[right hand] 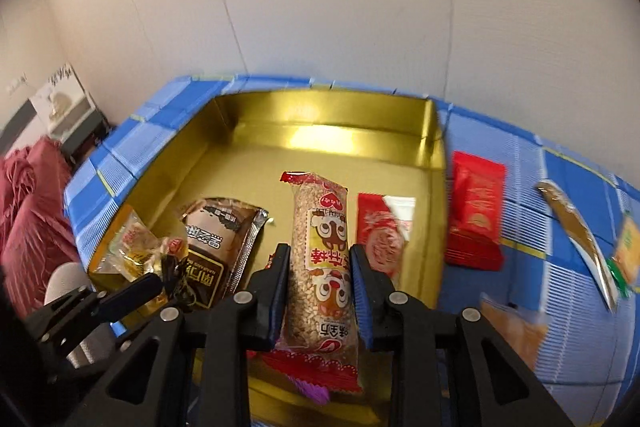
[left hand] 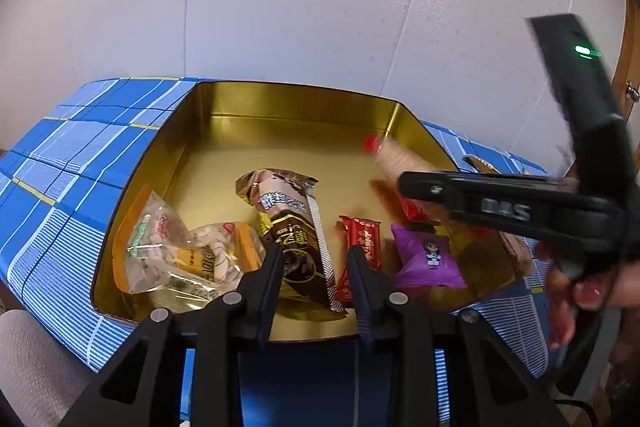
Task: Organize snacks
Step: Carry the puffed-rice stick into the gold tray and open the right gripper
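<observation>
A gold box (left hand: 280, 123) sits on a blue plaid cloth (left hand: 72, 163). In it lie a clear pack of pale snacks (left hand: 180, 259), a brown wrapped bar (left hand: 292, 227), a small red bar (left hand: 366, 239) and a purple packet (left hand: 428, 259). My left gripper (left hand: 316, 267) is open and empty, low over the box's near edge. My right gripper (right hand: 320, 267) is shut on a long rice-puff bar (right hand: 320, 251) with red ends and holds it over the box (right hand: 328, 115). That gripper and bar also show in the left wrist view (left hand: 400, 163), blurred.
On the cloth right of the box lie a red packet (right hand: 476, 215), a thin brown-gold wrapper (right hand: 580, 235), an orange pack (right hand: 516, 331) and a yellow-green pack (right hand: 626, 251). A red pack (right hand: 380, 231) lies inside by the right wall. A wall stands close behind.
</observation>
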{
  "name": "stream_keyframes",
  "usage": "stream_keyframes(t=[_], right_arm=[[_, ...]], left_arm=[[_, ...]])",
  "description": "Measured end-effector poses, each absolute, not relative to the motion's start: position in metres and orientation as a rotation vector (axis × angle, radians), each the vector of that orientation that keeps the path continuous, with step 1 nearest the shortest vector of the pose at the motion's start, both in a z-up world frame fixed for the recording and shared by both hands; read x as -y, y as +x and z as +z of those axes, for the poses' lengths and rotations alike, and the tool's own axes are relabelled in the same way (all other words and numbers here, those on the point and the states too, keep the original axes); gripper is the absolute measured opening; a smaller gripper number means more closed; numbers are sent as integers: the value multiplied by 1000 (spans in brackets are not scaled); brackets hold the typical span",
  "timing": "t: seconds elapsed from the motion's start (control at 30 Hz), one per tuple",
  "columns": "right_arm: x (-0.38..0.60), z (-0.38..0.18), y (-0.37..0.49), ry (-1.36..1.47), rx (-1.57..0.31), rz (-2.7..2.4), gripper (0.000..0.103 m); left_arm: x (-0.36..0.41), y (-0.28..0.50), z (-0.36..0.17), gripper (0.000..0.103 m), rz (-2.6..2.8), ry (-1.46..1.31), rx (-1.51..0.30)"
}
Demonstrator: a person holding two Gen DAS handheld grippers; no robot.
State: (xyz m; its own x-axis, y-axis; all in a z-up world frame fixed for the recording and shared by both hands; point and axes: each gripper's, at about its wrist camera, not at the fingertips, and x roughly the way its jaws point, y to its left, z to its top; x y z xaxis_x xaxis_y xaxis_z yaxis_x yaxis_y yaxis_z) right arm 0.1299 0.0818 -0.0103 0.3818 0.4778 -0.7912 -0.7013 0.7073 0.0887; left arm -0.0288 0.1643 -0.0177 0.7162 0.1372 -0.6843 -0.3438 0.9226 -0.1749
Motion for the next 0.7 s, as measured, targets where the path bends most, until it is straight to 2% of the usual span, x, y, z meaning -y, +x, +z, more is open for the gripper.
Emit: stream_keyframes(t=[0.27, 0.6, 0.63, 0.7], right_arm=[[-113, -11, 149, -343, -896, 752, 30], [-44, 12, 143, -142, -816, 670, 32], [-34, 15, 141, -130, -806, 658, 33], [-15, 20, 138, -107, -786, 628, 41]], left_arm=[[-170, -33, -19, 33, 277, -318, -729], [-165, -32, -18, 33, 239, -337, -729], [-162, -32, -17, 33, 229, -337, -722], [-158, -32, -14, 33, 212, -331, -710]])
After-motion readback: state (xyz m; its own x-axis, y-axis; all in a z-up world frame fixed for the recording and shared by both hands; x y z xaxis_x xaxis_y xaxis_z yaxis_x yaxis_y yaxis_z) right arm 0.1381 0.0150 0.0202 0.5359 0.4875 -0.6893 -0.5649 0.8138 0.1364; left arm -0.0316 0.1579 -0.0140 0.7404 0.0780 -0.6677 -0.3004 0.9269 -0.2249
